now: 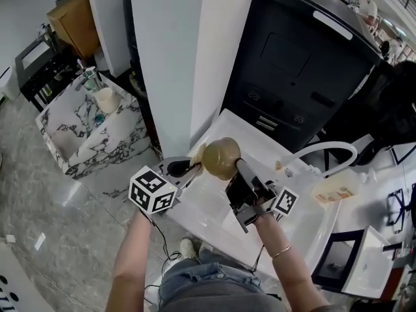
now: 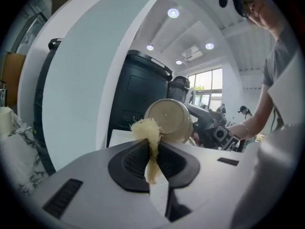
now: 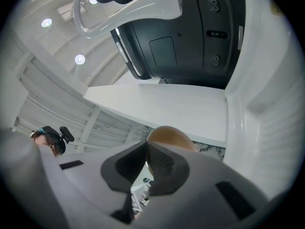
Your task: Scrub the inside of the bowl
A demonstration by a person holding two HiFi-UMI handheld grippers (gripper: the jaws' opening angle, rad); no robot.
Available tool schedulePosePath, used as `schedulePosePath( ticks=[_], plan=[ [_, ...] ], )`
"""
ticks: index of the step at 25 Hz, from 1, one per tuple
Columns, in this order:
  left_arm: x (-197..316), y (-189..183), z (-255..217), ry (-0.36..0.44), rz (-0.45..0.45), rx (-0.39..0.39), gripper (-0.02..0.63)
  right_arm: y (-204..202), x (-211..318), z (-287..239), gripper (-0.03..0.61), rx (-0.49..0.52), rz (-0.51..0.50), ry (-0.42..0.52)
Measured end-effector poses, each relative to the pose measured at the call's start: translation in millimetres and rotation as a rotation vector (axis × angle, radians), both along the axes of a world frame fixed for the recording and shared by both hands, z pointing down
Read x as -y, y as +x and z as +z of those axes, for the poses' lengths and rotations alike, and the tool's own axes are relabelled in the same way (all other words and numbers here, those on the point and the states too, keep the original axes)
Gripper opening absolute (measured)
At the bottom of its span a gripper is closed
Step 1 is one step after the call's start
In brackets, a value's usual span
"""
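In the head view, the round tan bowl was up in the air over the white counter, tipped sideways. In the left gripper view, the left gripper pinched a fluffy yellow scrubber right by the bowl. In the right gripper view, the right gripper squeezed the bowl's edge.

From the head we looked steeply down onto the white counter. The left gripper camera sat close behind its jaws, facing across and upward; the right gripper camera tilted ceilingward. All three shared the tan bowl (nearest in the right view); head and left shared the fibre scrubber.
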State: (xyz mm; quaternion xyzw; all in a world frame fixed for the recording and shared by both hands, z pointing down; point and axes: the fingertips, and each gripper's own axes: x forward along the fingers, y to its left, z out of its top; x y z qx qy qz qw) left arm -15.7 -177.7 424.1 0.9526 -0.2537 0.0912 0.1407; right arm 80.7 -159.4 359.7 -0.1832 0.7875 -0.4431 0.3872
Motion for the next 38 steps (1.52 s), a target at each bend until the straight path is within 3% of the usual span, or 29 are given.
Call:
schedulePosePath(
  ticks=[4,11,22,33,38],
  plan=[
    [-10.7,9.1,-3.1,-0.020,0.041,-0.027,0.044,4.2,1.5,2.3,0.018,-0.010,0.018,-0.003],
    [-32.3,20.2,-3.6,-0.001,0.069,0.033,0.044,1.5,9.9,7.6,0.018,0.000,0.045,-0.025],
    [-51.1,30.9,-29.6,0.020,0.085,-0.029,0.044,-9.1,12.9,17.0,0.018,-0.024,0.036,-0.054],
    [-61.5,52.6,-43.5,0.078,0.142,0.015,0.044,-8.8,10.6,21.9,0.018,-0.043,0.027,-0.056],
    [-73.7,63.6,-50.8,0.103,0.211,0.047,0.044,-10.1,9.4,25.3,0.018,-0.059,0.012,-0.053]
  ],
)
